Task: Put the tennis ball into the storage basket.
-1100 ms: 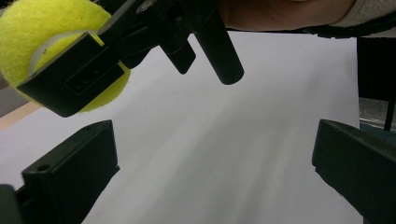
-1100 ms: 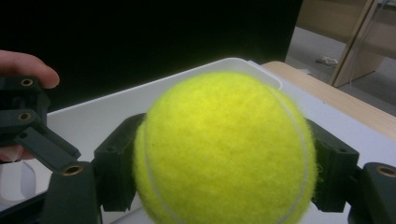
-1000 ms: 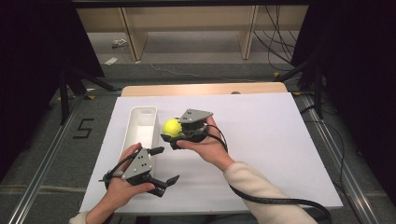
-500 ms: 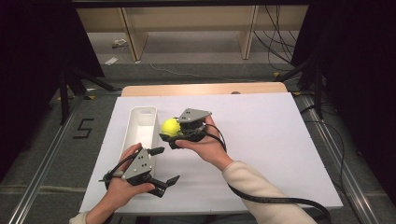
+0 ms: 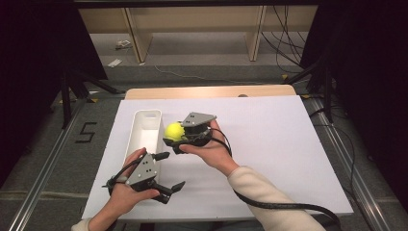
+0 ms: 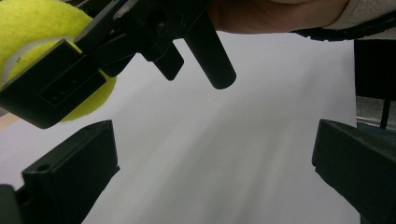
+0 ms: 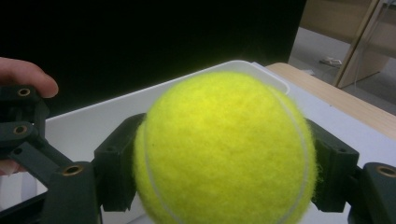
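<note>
Clamping tennis ball (image 7: 224, 149) between fingers (image 7: 116, 172) of right gripper (image 5: 174, 137), just beside white bin (image 5: 144, 132); left gripper (image 5: 166, 169) spread wide, empty. Risk: loosened grip, ball rolling off outside bin.

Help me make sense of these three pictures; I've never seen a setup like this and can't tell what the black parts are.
No robot here: a person holds a hand tool in each hand, each with two black jaws that pinch like tongs. The high view looks down on a white table. The other two pictures come from small cameras riding on the tools, looking along their jaws. The right gripper is shut on a yellow tennis ball, held beside a long white tray. The left gripper sits nearer the person, jaws open and holding nothing; its own view sees the ball and the other tool from below.
</note>
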Demonstrator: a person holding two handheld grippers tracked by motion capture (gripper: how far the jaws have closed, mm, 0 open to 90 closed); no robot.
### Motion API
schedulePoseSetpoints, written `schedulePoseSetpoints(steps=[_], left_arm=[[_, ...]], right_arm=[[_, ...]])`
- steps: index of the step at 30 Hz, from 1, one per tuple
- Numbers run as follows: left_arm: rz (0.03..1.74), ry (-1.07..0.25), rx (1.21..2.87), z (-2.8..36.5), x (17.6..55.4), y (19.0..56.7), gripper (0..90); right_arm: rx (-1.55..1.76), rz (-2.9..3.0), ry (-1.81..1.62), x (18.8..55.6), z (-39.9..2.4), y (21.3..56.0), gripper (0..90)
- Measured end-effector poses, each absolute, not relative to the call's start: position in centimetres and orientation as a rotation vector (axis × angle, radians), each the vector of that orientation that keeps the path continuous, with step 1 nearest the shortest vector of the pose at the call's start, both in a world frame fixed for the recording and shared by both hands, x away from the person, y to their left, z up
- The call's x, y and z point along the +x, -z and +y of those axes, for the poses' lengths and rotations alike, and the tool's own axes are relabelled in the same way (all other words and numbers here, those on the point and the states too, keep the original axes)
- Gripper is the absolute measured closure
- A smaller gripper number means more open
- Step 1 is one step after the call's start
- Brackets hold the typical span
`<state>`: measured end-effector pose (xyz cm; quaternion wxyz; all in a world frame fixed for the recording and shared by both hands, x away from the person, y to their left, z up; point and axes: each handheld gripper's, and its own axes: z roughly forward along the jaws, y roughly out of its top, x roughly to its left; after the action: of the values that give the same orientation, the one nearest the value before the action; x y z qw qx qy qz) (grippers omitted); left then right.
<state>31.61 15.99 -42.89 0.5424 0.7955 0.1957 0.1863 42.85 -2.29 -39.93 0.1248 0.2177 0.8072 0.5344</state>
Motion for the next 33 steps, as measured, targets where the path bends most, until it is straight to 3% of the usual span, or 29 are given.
schedulePoseSetpoints(steps=[33], left_arm=[[0.459,-0.435,1.893,15.94,31.6,43.0,0.0]], right_arm=[[0.624,2.369,-1.554,43.68,-1.46,39.32,26.4]])
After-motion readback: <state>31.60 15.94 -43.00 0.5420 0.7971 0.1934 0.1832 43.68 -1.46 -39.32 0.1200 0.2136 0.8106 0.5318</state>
